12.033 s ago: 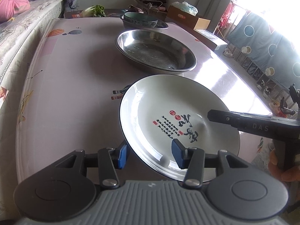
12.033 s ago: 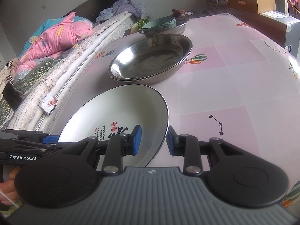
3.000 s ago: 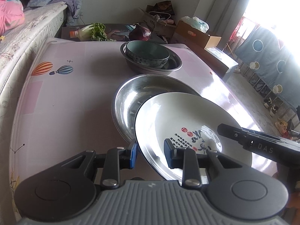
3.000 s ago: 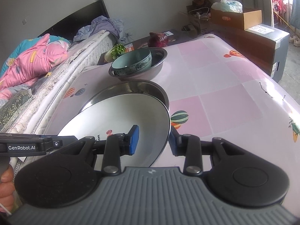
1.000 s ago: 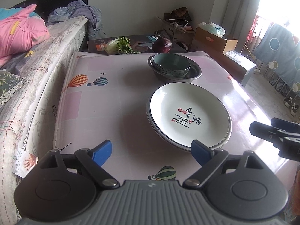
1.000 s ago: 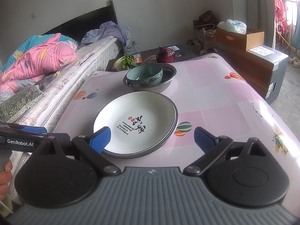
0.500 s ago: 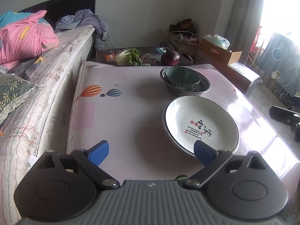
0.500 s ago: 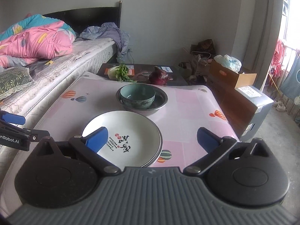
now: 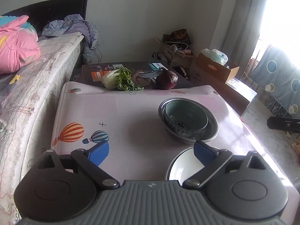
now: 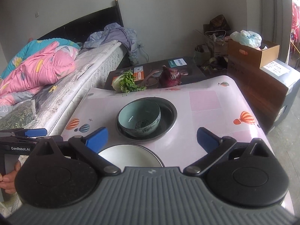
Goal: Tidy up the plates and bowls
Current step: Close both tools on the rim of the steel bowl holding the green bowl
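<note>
Stacking step, apparently done: white plate [image 10: 129, 155], carried in both grippers three seconds ago, now lies flat on the table [image 10: 204, 101], presumably still nested in the wide steel basin it was set into, though the gripper bodies hide that rim. Left gripper [image 9: 151, 152] and right gripper [image 10: 152, 137]: fingers spread wide, holding nothing, both drawn back and raised since half a second ago, so the plate sits mostly under their housings. Teal bowl [image 10: 139, 119]: unmoved, upright inside the steel bowl [image 10: 168, 112], just beyond the plate. Judgement: two nested stacks stand; little is left, perhaps joining them. Edges: table's right side drops off near the plate; its left side runs beside the mattress [image 9: 37, 78]; cabbage [image 9: 117, 77] and red onion [image 9: 166, 79] sit past the far edge. Open room: bare tabletop left of both stacks.
</note>
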